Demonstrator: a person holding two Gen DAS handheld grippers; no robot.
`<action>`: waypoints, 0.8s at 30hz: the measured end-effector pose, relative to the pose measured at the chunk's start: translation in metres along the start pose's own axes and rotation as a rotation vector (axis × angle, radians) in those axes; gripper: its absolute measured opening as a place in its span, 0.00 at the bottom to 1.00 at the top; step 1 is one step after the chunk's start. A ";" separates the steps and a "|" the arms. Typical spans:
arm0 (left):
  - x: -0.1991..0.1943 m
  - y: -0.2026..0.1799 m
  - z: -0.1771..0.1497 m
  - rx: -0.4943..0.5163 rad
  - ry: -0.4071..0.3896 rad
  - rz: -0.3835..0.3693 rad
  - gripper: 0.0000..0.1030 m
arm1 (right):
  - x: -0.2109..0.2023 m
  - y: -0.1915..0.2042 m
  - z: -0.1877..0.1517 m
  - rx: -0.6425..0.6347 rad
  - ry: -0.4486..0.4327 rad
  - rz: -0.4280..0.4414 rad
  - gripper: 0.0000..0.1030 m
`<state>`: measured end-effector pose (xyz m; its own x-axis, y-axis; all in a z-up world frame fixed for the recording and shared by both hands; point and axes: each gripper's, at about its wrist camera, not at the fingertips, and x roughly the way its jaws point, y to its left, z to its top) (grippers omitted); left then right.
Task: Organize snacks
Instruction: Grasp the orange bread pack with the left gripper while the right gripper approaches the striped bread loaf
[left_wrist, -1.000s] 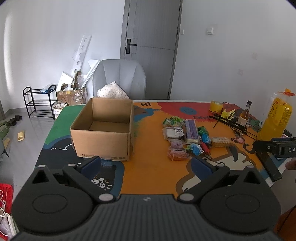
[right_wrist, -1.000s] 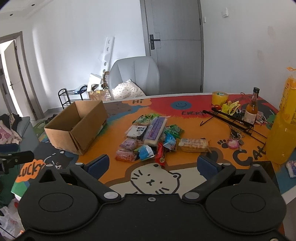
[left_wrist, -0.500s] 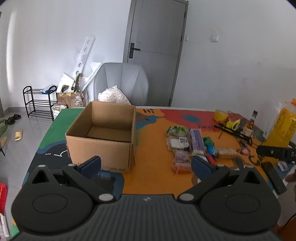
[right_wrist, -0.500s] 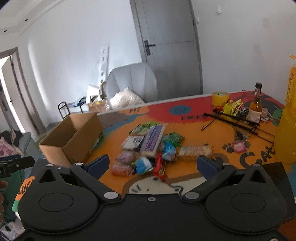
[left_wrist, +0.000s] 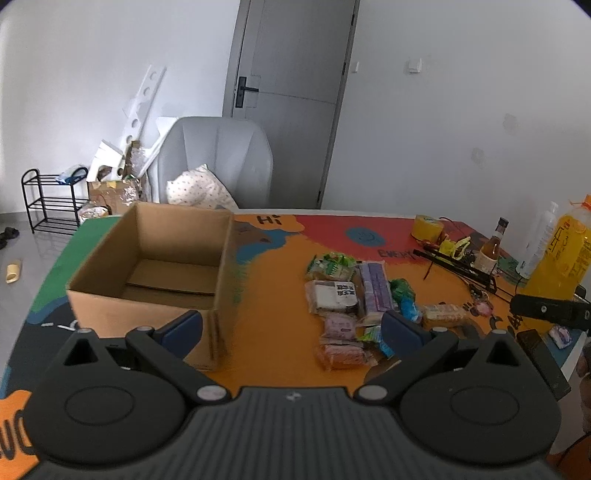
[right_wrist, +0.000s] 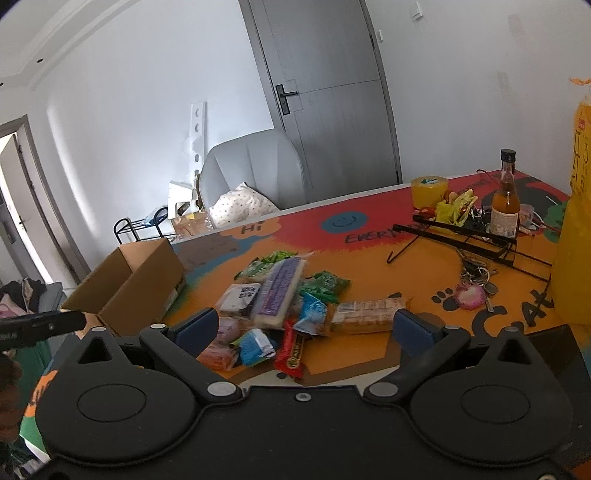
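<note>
Right wrist view showed the right claw (right_wrist: 303, 326) wide and empty above the snacks (right_wrist: 284, 302) piled mid-bench, right of the empty box (left_wrist: 155, 273). Best to drop onto one edge packet, not the pile.

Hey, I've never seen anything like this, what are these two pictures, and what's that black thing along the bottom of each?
Each black shape is a handheld claw with a camera looking forward along its two blue-tipped fingers. One picture is from the left claw, the other from the right claw. A person holds one in each hand; there is no robot arm. Both claws are open and hold nothing. On the colourful table mat stands an open cardboard box, with no snacks visible inside, and beside it a pile of snack packets. Farther right are a roll of yellow tape, a small brown bottle and keys.
</note>
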<state>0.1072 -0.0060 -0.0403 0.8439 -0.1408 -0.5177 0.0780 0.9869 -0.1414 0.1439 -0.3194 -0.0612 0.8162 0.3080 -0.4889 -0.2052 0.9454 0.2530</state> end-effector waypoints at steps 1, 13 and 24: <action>0.004 -0.001 0.000 -0.004 0.004 -0.006 0.99 | 0.003 -0.002 -0.001 -0.002 0.003 -0.004 1.00; 0.053 -0.005 -0.003 -0.019 0.063 -0.045 0.96 | 0.032 -0.030 -0.011 0.027 0.040 -0.063 1.00; 0.100 -0.019 -0.017 -0.049 0.132 -0.030 0.86 | 0.072 -0.041 -0.009 -0.054 0.063 -0.089 1.00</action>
<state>0.1810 -0.0400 -0.1032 0.7644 -0.1824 -0.6184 0.0731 0.9775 -0.1980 0.2065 -0.3351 -0.1141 0.7971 0.2271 -0.5595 -0.1638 0.9732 0.1616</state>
